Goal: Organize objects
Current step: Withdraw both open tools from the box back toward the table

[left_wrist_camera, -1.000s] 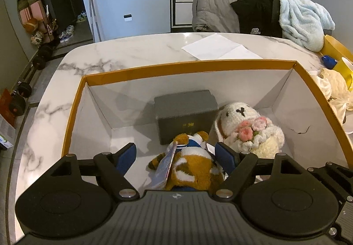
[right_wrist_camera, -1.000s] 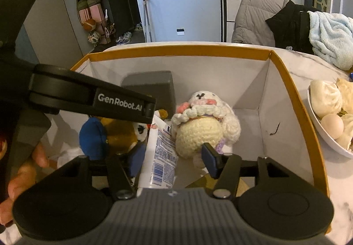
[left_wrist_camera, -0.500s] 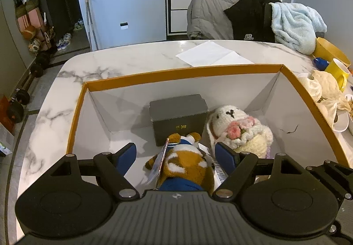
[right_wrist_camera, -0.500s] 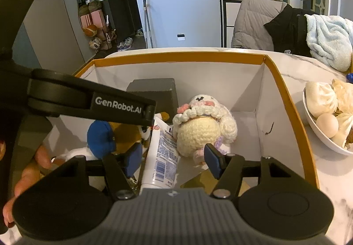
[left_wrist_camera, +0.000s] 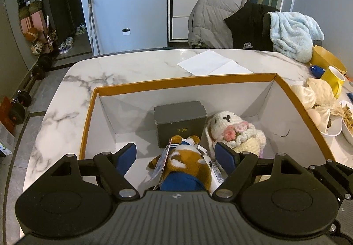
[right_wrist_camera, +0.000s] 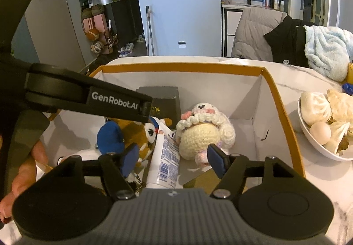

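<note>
An orange-rimmed white box [left_wrist_camera: 185,82] sits on the marble table. Inside it are a dark grey case [left_wrist_camera: 179,123], a crocheted bunny [left_wrist_camera: 236,134] and a brown plush with a blue cap [left_wrist_camera: 185,165]. My left gripper [left_wrist_camera: 176,154] hangs open above the plush, touching nothing. In the right wrist view a white tube [right_wrist_camera: 164,156] lies on the box floor, between the plush [right_wrist_camera: 123,134] and the bunny [right_wrist_camera: 205,132]. My right gripper [right_wrist_camera: 173,158] straddles the tube. Its jaws are opening and the pads stand off the tube. The left gripper's finger [right_wrist_camera: 114,101] crosses above the plush.
A white bowl [right_wrist_camera: 317,152] of buns and an egg sits right of the box, with a yellow mug [left_wrist_camera: 333,79] behind it. A paper sheet [left_wrist_camera: 211,62] lies beyond the box. Chairs draped with jackets [left_wrist_camera: 211,20] and a blue towel [left_wrist_camera: 293,33] line the far edge. A hand [right_wrist_camera: 26,170] holds the left gripper.
The right jaws have spread apart and come off the white tube, which stays lying in the box. Both grippers have drawn back and up a little. The left jaws kept their width.
</note>
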